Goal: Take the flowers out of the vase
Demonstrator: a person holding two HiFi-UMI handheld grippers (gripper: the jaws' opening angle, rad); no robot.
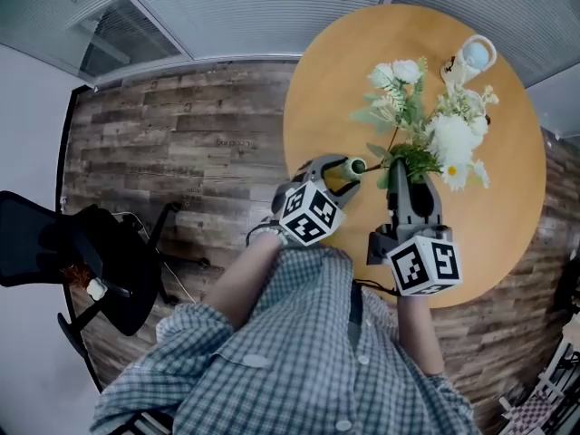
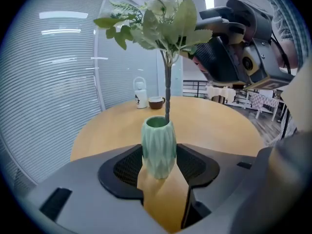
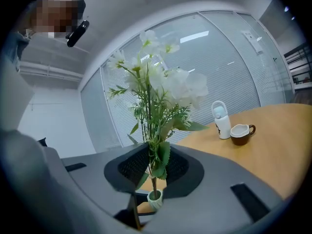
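A pale green ribbed vase point(image 2: 159, 147) stands on the round wooden table point(image 1: 335, 71). My left gripper point(image 2: 159, 162) is shut on the vase, its pads against both sides. A bunch of white flowers with green leaves point(image 1: 444, 134) rises from the vase. My right gripper point(image 3: 155, 167) is shut on the bunch's stems just above the vase mouth point(image 3: 155, 196). One thin stem point(image 2: 167, 94) still reaches down into the vase opening. In the head view the left gripper point(image 1: 349, 172) and the right gripper point(image 1: 405, 172) sit side by side at the table's near edge.
A small white bottle point(image 3: 222, 120) and a brown cup point(image 3: 240, 133) stand at the table's far side. A black office chair point(image 1: 82, 261) is on the wooden floor to the left. Glass walls with blinds lie beyond the table.
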